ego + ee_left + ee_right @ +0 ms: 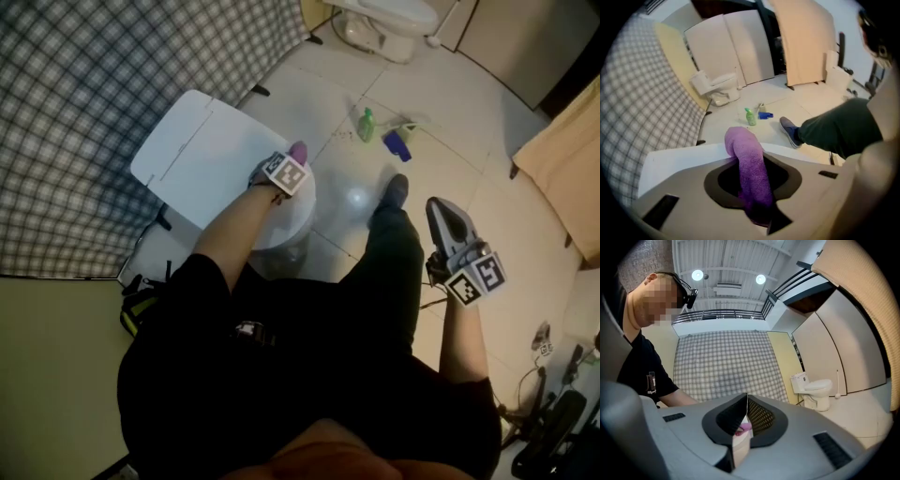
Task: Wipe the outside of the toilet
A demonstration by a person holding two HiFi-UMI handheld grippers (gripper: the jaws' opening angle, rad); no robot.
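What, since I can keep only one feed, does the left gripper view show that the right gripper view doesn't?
Only the left gripper view: a green plastic bottle, a blue object beside it, the person's dark shoe, and the left gripper shut on the purple towelling cloth. Only the right gripper view: two round ceiling lamps, the person's black short sleeve, and the right gripper with jaws together. Both: the far white ceramic toilet and the grey checked wall.

We read no words, brands or numbers anywhere; the small pale print on the black shirt (248, 330) stays illegible.
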